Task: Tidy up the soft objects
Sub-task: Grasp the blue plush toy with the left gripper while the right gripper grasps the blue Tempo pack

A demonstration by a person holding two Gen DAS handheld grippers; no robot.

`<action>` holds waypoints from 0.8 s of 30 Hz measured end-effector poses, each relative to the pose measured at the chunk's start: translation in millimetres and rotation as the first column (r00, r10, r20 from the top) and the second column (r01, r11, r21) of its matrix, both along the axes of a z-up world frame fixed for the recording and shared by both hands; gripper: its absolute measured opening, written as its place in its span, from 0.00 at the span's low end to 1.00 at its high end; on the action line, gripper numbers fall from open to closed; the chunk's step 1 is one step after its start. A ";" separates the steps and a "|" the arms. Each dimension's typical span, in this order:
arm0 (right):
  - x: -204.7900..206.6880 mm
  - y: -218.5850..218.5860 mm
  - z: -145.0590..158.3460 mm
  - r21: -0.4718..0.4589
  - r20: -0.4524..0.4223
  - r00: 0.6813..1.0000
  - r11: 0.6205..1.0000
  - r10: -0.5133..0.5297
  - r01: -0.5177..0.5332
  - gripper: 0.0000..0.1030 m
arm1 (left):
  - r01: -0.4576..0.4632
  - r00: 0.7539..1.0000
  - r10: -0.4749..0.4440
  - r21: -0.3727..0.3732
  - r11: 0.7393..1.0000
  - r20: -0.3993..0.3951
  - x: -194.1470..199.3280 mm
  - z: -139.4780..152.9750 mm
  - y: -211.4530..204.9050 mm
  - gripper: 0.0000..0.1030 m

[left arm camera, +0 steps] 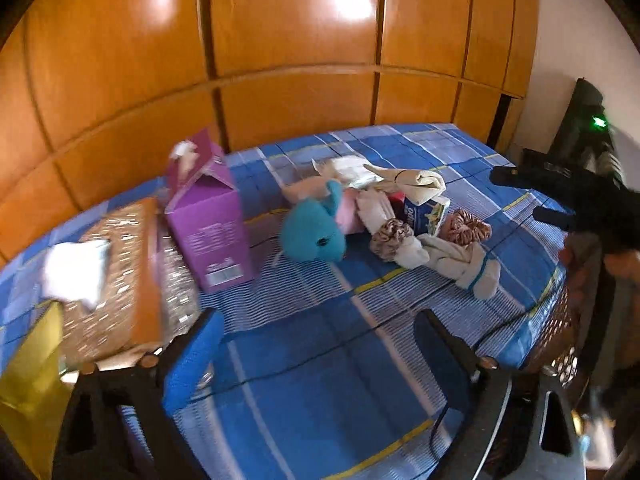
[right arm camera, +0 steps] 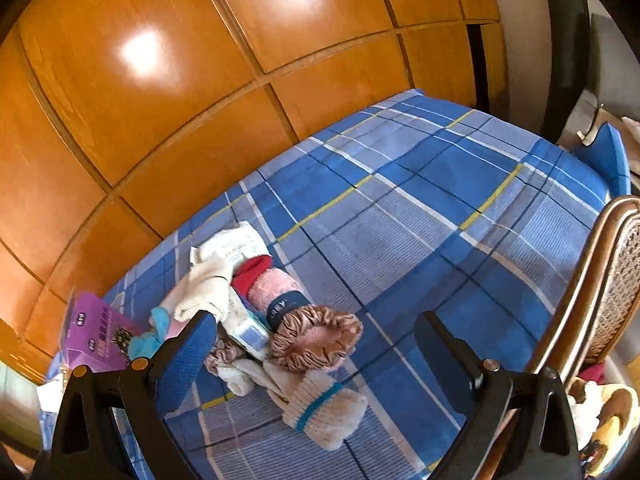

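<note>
Both grippers, left gripper (left arm camera: 320, 360) and right gripper (right arm camera: 316, 364), are held spread and empty above the bed (right arm camera: 420, 208), apparently so the sock pile (right arm camera: 324, 412) can be reached.

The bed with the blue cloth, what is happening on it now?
A person holds a gripper in each hand over the checked bedspread. The left gripper and the right gripper are both open and hold nothing. A pile of soft things waits: a teal plush toy, pink scrunchies and rolled cream socks. A purple box stands beside it.
</note>
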State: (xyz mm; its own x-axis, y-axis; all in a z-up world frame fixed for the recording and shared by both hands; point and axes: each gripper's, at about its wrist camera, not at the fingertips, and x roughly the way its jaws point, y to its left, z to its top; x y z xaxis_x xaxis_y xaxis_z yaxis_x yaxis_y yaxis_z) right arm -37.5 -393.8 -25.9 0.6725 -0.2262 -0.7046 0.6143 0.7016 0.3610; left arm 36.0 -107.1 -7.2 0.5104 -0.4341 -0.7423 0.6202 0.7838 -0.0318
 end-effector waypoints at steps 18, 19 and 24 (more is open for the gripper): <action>-1.0 -0.8 1.1 0.023 0.042 0.999 1.000 0.006 -0.007 0.98 | 0.103 0.987 -0.136 0.324 0.940 0.080 82.8 -54.7 -121.6 0.77; -1.3 -1.2 1.1 0.023 0.041 0.999 1.000 0.006 -0.007 0.98 | 0.101 0.985 -0.143 0.343 0.934 0.098 84.8 -59.0 -124.4 0.77; -1.1 -1.1 0.8 0.025 0.043 0.999 1.000 0.010 -0.011 0.92 | 0.081 0.970 -0.156 0.358 0.930 0.186 89.2 -59.1 -121.4 0.35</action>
